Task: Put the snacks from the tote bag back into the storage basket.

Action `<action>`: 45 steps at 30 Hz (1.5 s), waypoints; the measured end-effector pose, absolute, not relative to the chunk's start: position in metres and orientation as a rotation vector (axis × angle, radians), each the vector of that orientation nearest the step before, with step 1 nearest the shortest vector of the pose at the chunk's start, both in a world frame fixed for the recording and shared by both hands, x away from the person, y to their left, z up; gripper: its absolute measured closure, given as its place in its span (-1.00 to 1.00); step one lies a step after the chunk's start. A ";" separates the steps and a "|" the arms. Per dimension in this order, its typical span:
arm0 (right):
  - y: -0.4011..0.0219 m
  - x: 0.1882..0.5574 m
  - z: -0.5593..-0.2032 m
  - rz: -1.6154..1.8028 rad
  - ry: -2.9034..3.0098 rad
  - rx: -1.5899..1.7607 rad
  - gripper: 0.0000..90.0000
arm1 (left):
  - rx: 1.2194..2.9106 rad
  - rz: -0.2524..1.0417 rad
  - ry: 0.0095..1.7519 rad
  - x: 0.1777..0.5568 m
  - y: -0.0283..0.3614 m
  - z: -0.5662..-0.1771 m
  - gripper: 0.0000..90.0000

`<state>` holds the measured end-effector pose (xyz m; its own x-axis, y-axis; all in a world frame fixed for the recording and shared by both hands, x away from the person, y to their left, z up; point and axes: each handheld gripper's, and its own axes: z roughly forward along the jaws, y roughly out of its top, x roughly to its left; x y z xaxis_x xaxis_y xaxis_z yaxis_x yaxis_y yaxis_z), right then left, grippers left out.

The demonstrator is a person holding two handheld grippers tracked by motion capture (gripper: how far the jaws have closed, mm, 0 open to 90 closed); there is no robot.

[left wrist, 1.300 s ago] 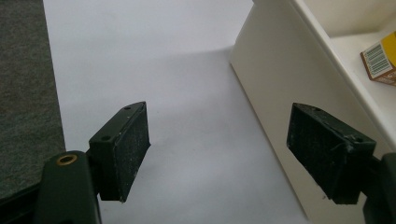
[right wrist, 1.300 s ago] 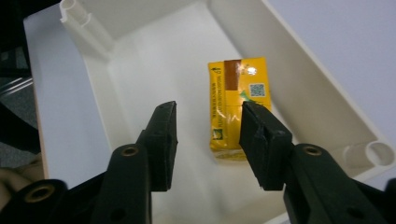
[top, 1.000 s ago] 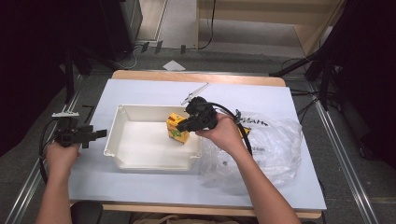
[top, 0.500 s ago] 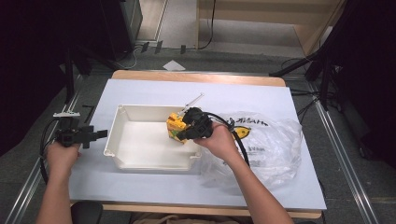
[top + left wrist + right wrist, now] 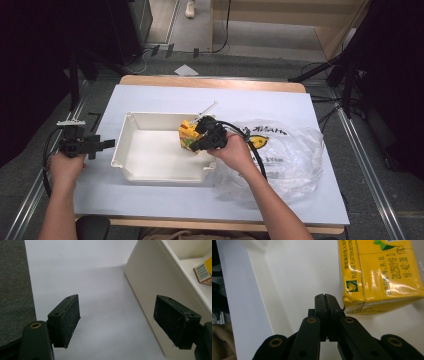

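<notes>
A yellow drink carton (image 5: 186, 134) stands in the right end of a white plastic tub (image 5: 150, 116). My right gripper (image 5: 195, 143) is down in the tub right against the carton. In the right gripper view its jaws (image 5: 325, 300) are shut pad to pad with nothing seen between them, and the carton (image 5: 382, 275) lies just right of the tips, its corner touching the right jaw. My left gripper (image 5: 106, 144) hovers over the table outside the tub's left wall (image 5: 150, 277). It (image 5: 116, 320) is open and holds nothing. A corner of the carton (image 5: 203, 272) peeks over the rim.
A crumpled clear plastic bag (image 5: 285, 155) with printing lies on the white table (image 5: 250, 100) right of the tub, under my right forearm. A thin white stick (image 5: 207, 107) lies behind the tub. The table's left edge is close to my left hand.
My right hand has sunk into the tub with the gripper beside the carton. The left hand has kept still.
</notes>
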<state>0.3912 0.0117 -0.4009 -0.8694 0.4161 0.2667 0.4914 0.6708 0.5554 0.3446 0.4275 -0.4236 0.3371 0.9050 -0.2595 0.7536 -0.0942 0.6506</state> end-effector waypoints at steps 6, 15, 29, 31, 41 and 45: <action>0.007 0.394 -0.403 -0.960 -2.768 -0.776 1.00 | 1.887 0.263 1.459 0.345 0.427 -0.424 -0.50; 0.001 0.399 -0.404 -0.957 -2.764 -0.808 1.00 | 1.887 0.263 1.460 0.345 0.428 -0.424 -0.50; -0.010 0.410 -0.405 -0.967 -2.745 -0.866 1.00 | 1.892 0.261 1.459 0.345 0.427 -0.425 -0.50; -0.010 0.410 -0.405 -0.965 -2.749 -0.870 1.00 | 1.893 0.260 1.460 0.345 0.427 -0.425 -0.50; -0.007 0.407 -0.404 -0.970 -2.752 -0.842 0.91 | 1.888 0.260 1.464 0.347 0.428 -0.425 -0.50; -0.006 0.402 -0.401 -0.972 -2.755 -0.823 0.79 | 1.895 0.254 1.466 0.347 0.427 -0.426 -0.50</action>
